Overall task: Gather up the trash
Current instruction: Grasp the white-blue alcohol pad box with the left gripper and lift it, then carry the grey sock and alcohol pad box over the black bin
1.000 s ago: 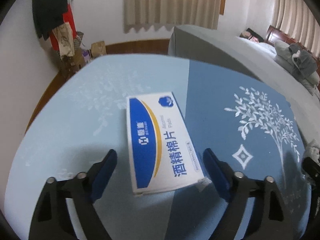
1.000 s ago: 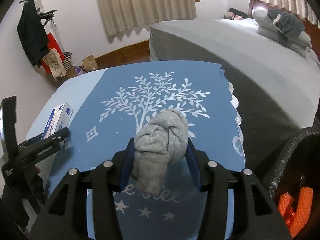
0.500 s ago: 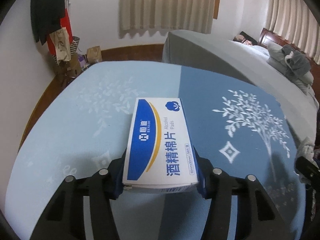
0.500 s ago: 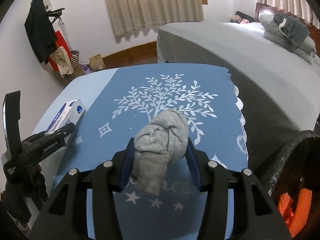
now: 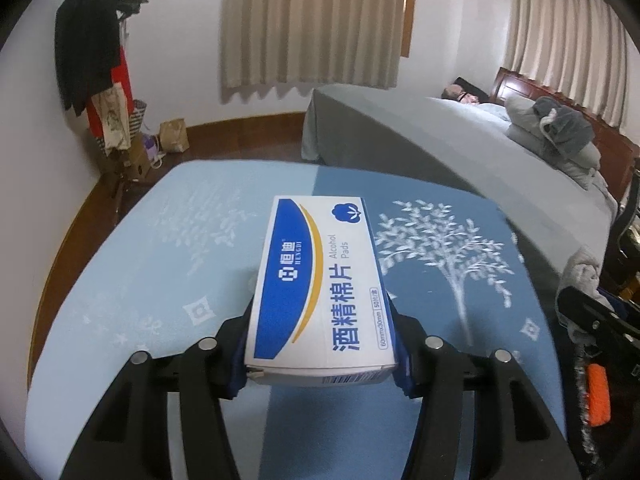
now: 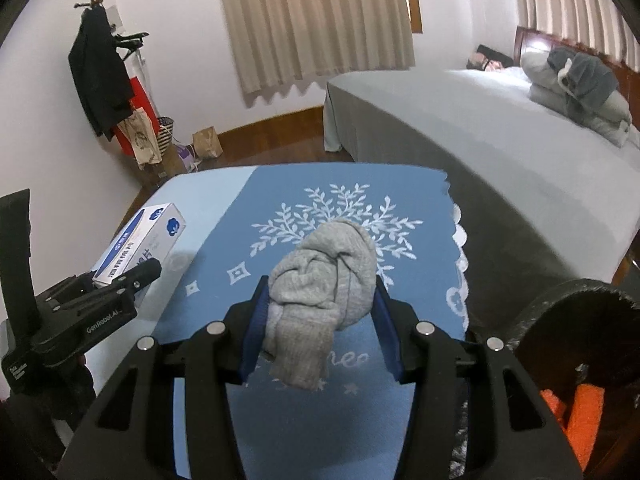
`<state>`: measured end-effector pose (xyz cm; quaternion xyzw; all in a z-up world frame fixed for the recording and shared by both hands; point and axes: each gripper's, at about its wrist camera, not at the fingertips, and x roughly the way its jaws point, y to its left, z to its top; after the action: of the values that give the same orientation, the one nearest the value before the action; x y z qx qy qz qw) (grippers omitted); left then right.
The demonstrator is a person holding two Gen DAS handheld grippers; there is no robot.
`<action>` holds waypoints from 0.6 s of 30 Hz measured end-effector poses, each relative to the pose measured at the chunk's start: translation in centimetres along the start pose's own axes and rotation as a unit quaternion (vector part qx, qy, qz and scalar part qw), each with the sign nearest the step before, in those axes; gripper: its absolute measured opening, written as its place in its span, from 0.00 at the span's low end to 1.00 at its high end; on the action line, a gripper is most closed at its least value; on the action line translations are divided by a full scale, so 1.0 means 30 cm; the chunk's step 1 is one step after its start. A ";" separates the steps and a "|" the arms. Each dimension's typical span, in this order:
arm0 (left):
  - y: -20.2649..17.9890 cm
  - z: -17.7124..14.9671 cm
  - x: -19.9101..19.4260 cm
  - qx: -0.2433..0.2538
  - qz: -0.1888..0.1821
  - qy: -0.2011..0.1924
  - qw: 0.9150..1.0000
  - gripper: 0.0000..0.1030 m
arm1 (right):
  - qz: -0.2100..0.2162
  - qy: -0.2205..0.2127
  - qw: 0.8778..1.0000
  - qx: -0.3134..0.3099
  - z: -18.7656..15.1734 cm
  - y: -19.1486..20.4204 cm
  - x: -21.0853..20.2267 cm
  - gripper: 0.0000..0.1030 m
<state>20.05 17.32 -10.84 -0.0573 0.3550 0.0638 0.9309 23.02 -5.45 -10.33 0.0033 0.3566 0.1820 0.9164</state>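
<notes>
White-and-blue cardboard, a flat box of alcohol pads (image 5: 320,292), sits clamped between the blue pads of the left claw (image 5: 320,344), gripped at its near end and raised off the two-tone blue tablecloth (image 5: 168,264) that covers the worktop. The right claw (image 6: 320,320) is closed on a knotted grey knit sock (image 6: 320,280), whose loose tail hangs below the fingers above the cloth's white tree print (image 6: 336,216).

Both pieces look ready to be carried to the black-rimmed bin (image 6: 580,320) at the right edge, where something orange (image 6: 576,412) already lies inside. To do this well, I would keep the box level, since the left claw bites only its near end and the long far end could lever down and slip. The sock is soft and squeezed firmly, so it should travel safely; the hanging tail needs to pass over the bin's rim before release. Taking the right claw in first seems sensible, as it is nearer the bin, and it keeps the two tools from crossing.

Beyond the worktop stands a grey-covered bed (image 6: 480,140) with folded grey bedding (image 6: 576,84) by the headboard. A coat rack with dark clothes and bags (image 6: 104,80) stands against the left wall, well apart. Nothing lies on the cloth between the claws and the bin; the bin's raised rim is the only obstacle.
</notes>
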 end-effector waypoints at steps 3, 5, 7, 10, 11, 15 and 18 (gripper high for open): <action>-0.022 0.007 -0.040 0.002 -0.007 -0.007 1.000 0.53 | 0.002 -0.011 1.000 0.000 0.005 -0.006 -0.050 0.46; -0.040 0.017 -0.074 0.006 -0.011 -0.014 1.000 0.53 | 0.003 -0.019 1.000 0.000 0.007 -0.012 -0.086 0.46; -0.063 0.024 -0.109 0.011 -0.014 -0.021 1.000 0.53 | 0.002 -0.025 1.000 0.001 0.006 -0.021 -0.119 0.46; -0.092 0.032 -0.151 0.015 -0.023 -0.028 0.999 0.53 | 0.001 -0.036 0.999 0.002 0.008 -0.038 -0.174 0.46; -0.097 0.032 -0.166 0.017 -0.027 -0.031 0.999 0.53 | 0.001 -0.038 0.999 0.002 0.008 -0.041 -0.188 0.46; -0.156 0.035 -0.228 0.029 -0.044 -0.041 0.998 0.53 | -0.002 -0.055 0.998 0.000 0.007 -0.061 -0.273 0.46; -0.199 0.033 -0.258 0.038 -0.055 -0.046 0.997 0.53 | -0.007 -0.068 0.998 0.001 0.002 -0.081 -0.336 0.46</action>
<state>15.93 11.00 -4.56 -0.0386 0.3103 0.0020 0.9498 17.02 -11.10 -4.04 0.0143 0.2938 0.1749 0.9396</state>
